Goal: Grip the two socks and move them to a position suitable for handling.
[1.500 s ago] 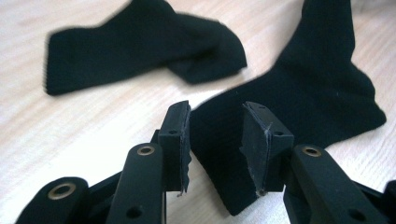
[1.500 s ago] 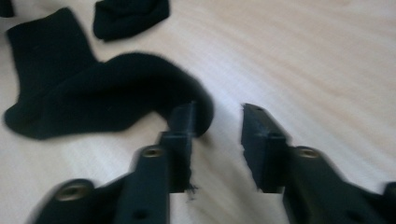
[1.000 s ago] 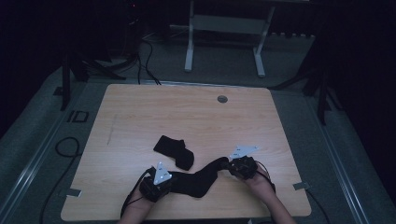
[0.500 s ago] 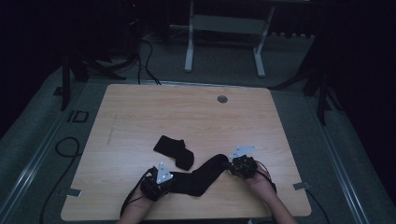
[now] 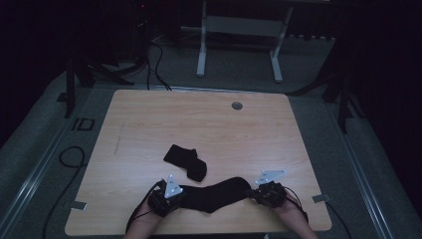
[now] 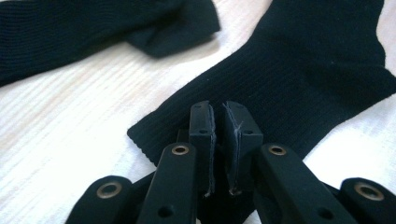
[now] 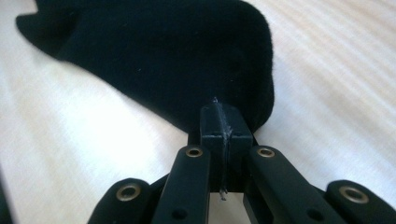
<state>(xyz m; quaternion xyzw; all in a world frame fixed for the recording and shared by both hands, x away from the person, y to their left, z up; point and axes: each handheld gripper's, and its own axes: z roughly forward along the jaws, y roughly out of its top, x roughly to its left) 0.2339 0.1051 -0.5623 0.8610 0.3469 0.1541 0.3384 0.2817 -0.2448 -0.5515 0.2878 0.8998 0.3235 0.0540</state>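
From above, a long sock (image 5: 214, 194) lies stretched along the table's (image 5: 278, 144) near edge, a folded sock (image 5: 185, 161) just behind it; the left claw (image 6: 218, 140) nearly closed on its cuff; the right claw (image 7: 223, 135) clamped on its toe; pairing seemingly remains.

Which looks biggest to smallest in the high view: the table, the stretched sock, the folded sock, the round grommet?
1. Table, by far.
2. Stretched sock, between the left hand-held gripper and the right hand-held gripper.
3. Folded sock, clearly shorter.
4. Round grommet, smallest, though it sits farthest from the camera.
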